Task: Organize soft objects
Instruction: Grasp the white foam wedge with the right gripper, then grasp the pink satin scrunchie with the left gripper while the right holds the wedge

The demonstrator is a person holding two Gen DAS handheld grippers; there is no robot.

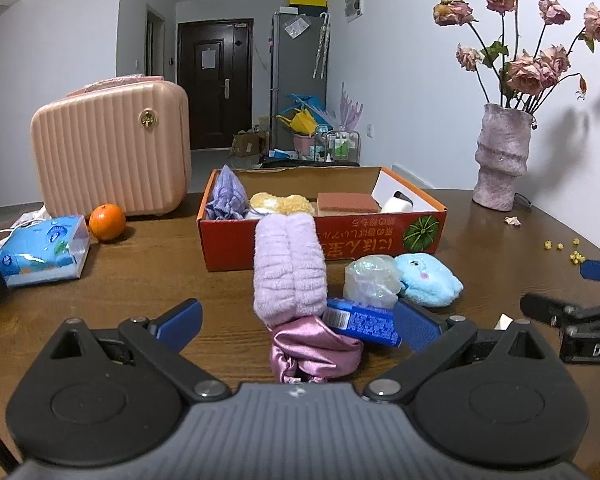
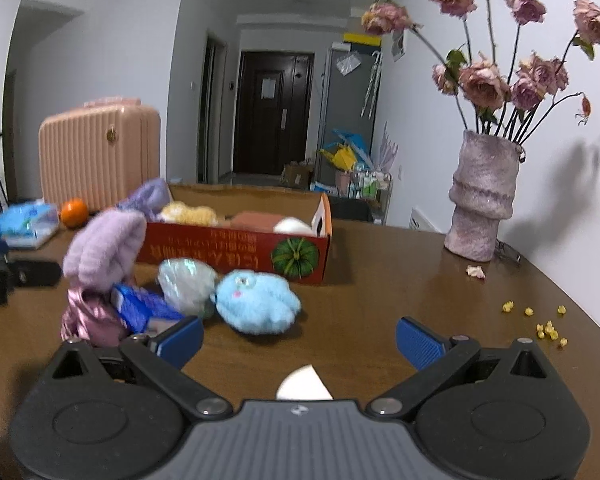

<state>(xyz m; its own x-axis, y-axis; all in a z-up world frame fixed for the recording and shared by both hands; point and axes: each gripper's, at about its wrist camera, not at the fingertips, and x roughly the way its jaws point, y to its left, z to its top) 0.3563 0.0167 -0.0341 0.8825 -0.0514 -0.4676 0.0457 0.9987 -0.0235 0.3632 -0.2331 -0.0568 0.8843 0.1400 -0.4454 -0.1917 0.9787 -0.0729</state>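
The left tool (image 1: pixel 296 324) is spread wide around the lilac plush roll (image 1: pixel 289 270), which stands on a pink satin scrunchie (image 1: pixel 314 350); the fingers do not touch it yet. The right tool (image 2: pixel 298 338) is also spread and holds nothing, hovering near the blue plush toy (image 2: pixel 258 306).

The risk, as I judge it, is crowding. A blue packet (image 1: pixel 362 322) lies against the scrunchie and close to the left tool's right finger, so closing could pinch the packet too, or drag the crinkled plastic bag (image 1: pixel 370 282) along. The plush is thick and may slip out if gripped too low.

The orange cardboard box (image 1: pixel 228 248) behind already holds several soft things.

The counter (image 2: pixel 380 280) is dark brown wood, with yellow crumbs (image 2: pixel 548 330) on its right side. A vase of dried roses (image 2: pixel 482 196), a pink suitcase (image 1: pixel 112 152), an orange (image 1: pixel 107 222) and a tissue pack (image 1: pixel 40 252) stand around. Behind is a hallway with a dark door (image 1: pixel 216 84).
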